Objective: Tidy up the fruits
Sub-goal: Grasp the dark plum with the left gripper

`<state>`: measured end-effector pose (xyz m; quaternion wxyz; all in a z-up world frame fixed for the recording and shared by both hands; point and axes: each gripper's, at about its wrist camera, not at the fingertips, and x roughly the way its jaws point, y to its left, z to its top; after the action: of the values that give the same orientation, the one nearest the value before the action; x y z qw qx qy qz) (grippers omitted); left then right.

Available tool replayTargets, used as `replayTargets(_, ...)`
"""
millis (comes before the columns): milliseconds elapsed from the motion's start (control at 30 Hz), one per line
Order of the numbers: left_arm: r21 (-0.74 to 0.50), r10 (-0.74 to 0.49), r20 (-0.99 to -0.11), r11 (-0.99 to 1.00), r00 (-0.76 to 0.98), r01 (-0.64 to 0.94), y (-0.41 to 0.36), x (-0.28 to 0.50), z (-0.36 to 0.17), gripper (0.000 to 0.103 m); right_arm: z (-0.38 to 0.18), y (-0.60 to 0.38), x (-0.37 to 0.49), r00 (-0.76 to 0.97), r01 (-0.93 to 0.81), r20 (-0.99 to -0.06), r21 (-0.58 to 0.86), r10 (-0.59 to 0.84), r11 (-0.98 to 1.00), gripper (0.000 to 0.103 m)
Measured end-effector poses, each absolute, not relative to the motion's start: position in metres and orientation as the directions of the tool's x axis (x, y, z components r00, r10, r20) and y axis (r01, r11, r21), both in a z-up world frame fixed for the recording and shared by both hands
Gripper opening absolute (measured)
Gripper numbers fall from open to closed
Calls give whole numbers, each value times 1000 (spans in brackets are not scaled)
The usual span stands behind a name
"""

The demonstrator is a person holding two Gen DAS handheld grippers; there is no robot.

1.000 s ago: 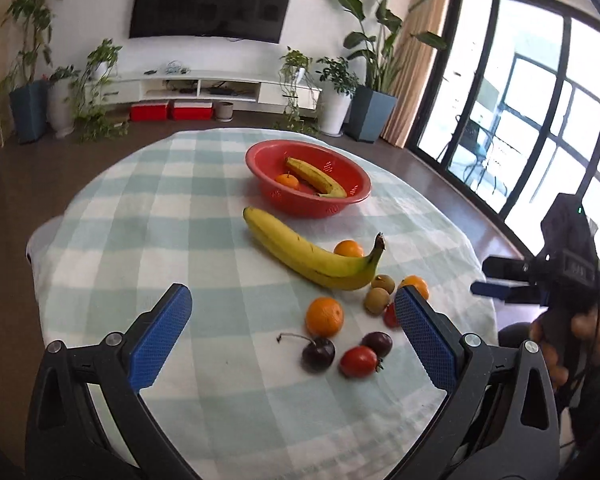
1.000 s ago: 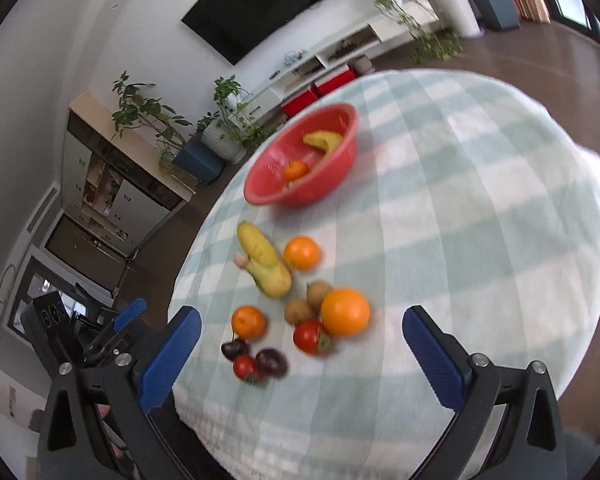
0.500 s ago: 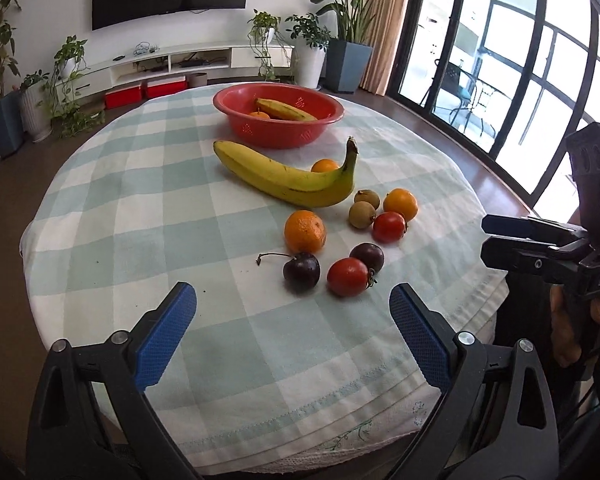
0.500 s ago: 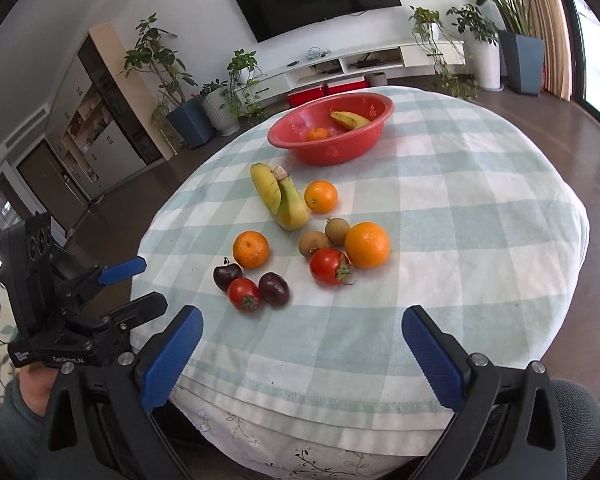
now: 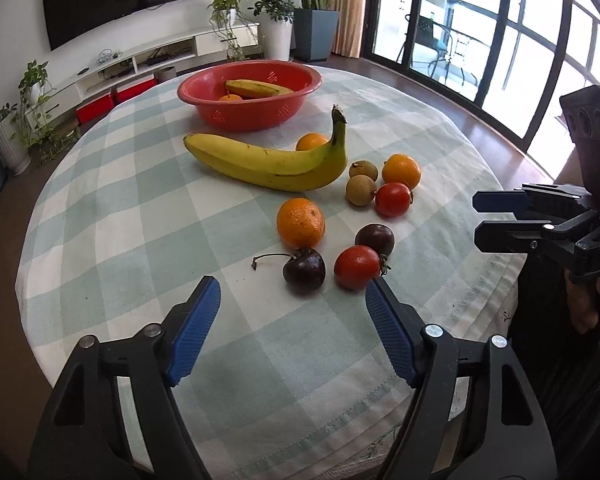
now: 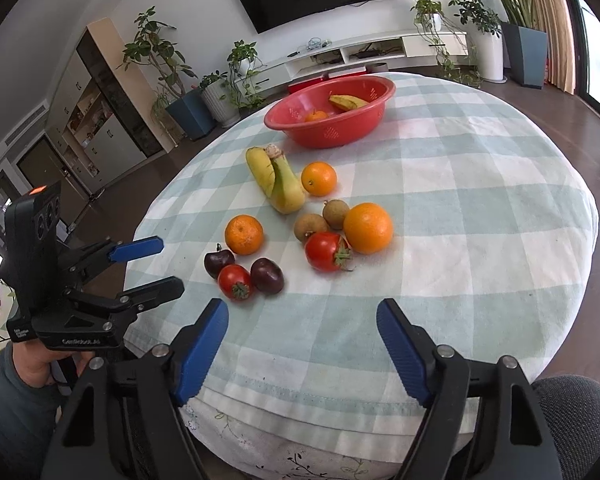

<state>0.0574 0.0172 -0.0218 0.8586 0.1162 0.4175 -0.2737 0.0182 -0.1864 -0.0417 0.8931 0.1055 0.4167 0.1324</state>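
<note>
2 grippers hang over the near edge of the round table, and neither holds anything. The left gripper has its jaws closing on empty air, about half wide, just short of the dark cherry and the near tomato. The right gripper is closing too, also with nothing between its blue pads.

The red bowl sits at the far side of the table and already carries 1 banana and 1 orange. On the near side of the bowl lie the long banana, 3 oranges, 2 brown longans, 2 tomatoes and 2 dark fruits, packed close.

The crowding is the likely trouble: a pad coming down beside the cherry could nudge the near tomato or the mandarin and send round fruit rolling toward the table edge. Jaws that narrow further may also straddle too little and pinch the cherry off-centre.
</note>
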Motion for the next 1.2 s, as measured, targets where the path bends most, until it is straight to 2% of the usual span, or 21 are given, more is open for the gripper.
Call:
replayTargets(67,-18,-380,-798,791,468,612,11,64,-26,60,-42,-183,18,612,-160,-725,279,317,947,66)
replayTargets(133,10,-370,-815,761,447,649,4,68,-31,56,-41,-182,17,615,-170,-721,275,320,946,63)
replayTargets(467,-2,-396,-836,695,380,719,-2,94,-40,55,-40,-178,15,610,-199,-716,279,341,940,63)
replayTargets(567,-6,-397,-842,685,366,729,-2,97,-43,46,-40,-177,15,606,-202,-716,281,345,938,63)
replayTargets(800,-14,-428,-843,624,327,781,-6,91,-46,46,-42,-176,17,599,-206,-720,284,350,936,63)
replayTargets(1033,5,-399,-858,624,324,782,-7,96,-56,46,-44,-171,17,588,-221,-727,278,355,935,63)
replayTargets(1100,2,-401,-859,620,319,785,-9,97,-58,36,-44,-169,17,583,-223,-731,276,355,935,63)
replayTargets(1200,-6,-406,-858,621,316,783,-10,100,-60,32,-46,-169,19,575,-222,-734,284,360,933,63)
